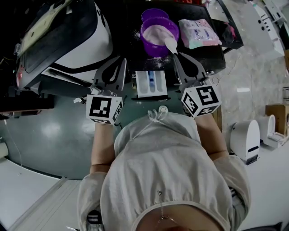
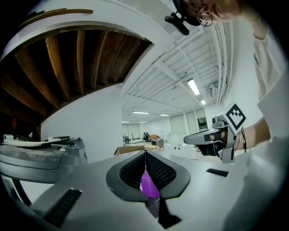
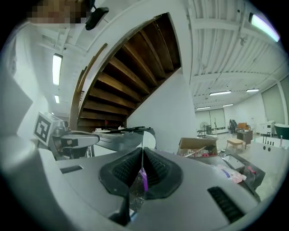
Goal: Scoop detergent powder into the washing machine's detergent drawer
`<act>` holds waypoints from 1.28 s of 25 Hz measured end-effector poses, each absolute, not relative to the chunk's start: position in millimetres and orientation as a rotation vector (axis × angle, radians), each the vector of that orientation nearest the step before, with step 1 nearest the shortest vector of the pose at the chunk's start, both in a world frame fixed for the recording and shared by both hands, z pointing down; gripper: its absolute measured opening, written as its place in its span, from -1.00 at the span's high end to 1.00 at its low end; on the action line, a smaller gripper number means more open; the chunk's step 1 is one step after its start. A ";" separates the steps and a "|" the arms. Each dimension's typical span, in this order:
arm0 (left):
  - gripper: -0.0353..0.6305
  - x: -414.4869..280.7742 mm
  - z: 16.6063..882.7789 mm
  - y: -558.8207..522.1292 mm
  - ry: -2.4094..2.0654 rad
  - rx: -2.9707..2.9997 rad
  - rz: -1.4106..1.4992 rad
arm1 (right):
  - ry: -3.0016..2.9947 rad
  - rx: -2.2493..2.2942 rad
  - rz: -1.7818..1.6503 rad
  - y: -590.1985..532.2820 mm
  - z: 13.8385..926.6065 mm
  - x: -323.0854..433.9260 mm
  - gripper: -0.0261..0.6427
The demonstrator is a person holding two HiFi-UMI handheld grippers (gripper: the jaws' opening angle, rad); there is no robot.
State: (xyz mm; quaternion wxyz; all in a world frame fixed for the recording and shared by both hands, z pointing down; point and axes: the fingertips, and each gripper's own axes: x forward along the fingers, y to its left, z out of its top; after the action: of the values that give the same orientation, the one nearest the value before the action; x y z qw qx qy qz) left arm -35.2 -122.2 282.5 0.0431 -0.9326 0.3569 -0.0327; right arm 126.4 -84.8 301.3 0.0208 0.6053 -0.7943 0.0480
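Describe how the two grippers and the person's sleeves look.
The left gripper and right gripper have grey bodies with dark ribbed fingers, each carrying a white cube with black square markers. The person wears a pale, short-sleeved top; the forearms are bare.

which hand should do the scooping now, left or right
Right. The right tool is shut on the scoop, which rests in the purple tub of powder. The left tool is shut and empty, beside the drawer, farther from the tub.

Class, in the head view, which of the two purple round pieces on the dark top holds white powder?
The nearer, larger purple tub, with the white scoop resting in it. The smaller purple piece behind it shows no powder.
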 end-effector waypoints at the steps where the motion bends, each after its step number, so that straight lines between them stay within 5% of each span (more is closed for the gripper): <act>1: 0.83 -33.6 280.5 -123.3 1.093 -2.848 -0.098 | -2.464 1.882 0.119 -85.2 297.2 128.1 0.88; 32: 0.83 -12.7 277.8 -135.0 1.100 -2.868 -0.114 | -2.433 1.842 -0.121 -94.5 284.0 136.3 0.89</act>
State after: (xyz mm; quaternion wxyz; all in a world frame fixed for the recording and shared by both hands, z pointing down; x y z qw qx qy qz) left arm -12.7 -135.0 277.8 0.0338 -0.9325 0.3576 -0.0371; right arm 136.3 -94.5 284.0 0.0435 0.6026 -0.7958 -0.0397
